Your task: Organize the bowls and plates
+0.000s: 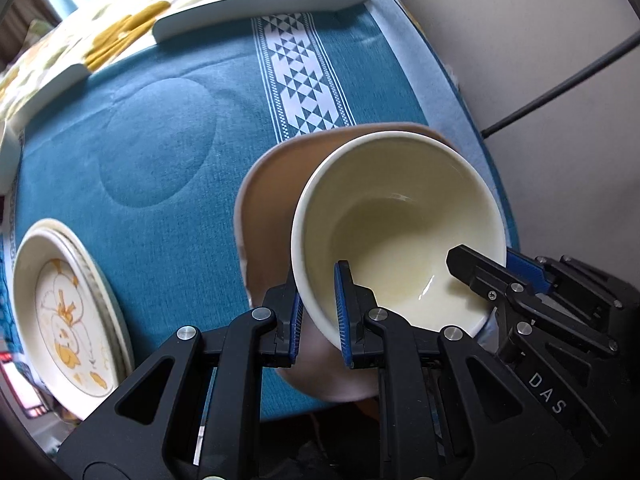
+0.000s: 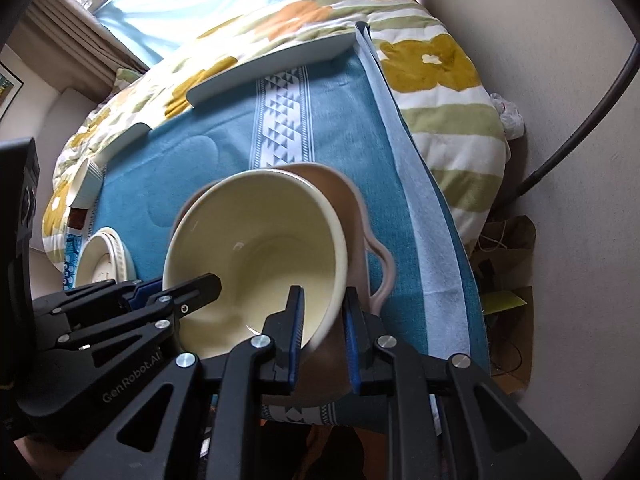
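Note:
A cream bowl (image 1: 400, 224) is held tilted above a pink dish with a wavy handle (image 1: 268, 200) on the teal cloth. My left gripper (image 1: 318, 312) is shut on the bowl's near-left rim. My right gripper (image 2: 324, 330) is shut on its right rim; the bowl (image 2: 256, 256) and pink dish (image 2: 360, 236) show in the right wrist view too. Each gripper appears in the other's view, the right gripper (image 1: 492, 268) and the left gripper (image 2: 176, 292). A stack of cream plates with a yellow duck print (image 1: 64, 312) lies at the left; it also shows in the right wrist view (image 2: 102, 262).
A teal cloth with a white patterned band (image 1: 304, 80) covers the table. White trays (image 1: 260, 12) lie along its far edge against a flowered quilt (image 2: 432, 64). A white cup (image 2: 86, 184) stands at the far left. A wall and black cable (image 1: 560, 88) are at the right.

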Demonstrator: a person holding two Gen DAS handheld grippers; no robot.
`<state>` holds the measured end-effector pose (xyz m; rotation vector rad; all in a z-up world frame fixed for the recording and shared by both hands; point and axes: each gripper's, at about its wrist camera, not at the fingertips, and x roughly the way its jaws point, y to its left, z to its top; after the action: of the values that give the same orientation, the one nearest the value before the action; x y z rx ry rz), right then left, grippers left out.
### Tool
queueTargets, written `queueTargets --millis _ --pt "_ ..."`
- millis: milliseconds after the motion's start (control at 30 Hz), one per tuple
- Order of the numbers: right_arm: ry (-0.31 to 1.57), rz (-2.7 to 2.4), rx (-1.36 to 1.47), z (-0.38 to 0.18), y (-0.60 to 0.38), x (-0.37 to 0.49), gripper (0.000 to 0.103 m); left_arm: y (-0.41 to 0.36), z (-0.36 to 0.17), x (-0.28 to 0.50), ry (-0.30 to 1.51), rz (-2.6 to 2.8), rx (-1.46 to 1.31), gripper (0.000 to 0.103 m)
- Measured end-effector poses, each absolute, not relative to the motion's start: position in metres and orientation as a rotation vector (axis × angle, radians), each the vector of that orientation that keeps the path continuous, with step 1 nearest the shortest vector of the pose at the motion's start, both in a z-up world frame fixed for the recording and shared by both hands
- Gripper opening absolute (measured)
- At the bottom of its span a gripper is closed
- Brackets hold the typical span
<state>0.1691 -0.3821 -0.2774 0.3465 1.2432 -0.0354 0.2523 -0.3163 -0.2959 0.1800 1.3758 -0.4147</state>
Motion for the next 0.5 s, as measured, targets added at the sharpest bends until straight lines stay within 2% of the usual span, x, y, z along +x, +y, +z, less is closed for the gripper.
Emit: queueTargets --millis 500 --pt "1.262 -0.039 0.35 -0.285 -0.379 0.171 0.017 -0.324 -0.308 0.252 1.369 -0.395 0.323 0.013"
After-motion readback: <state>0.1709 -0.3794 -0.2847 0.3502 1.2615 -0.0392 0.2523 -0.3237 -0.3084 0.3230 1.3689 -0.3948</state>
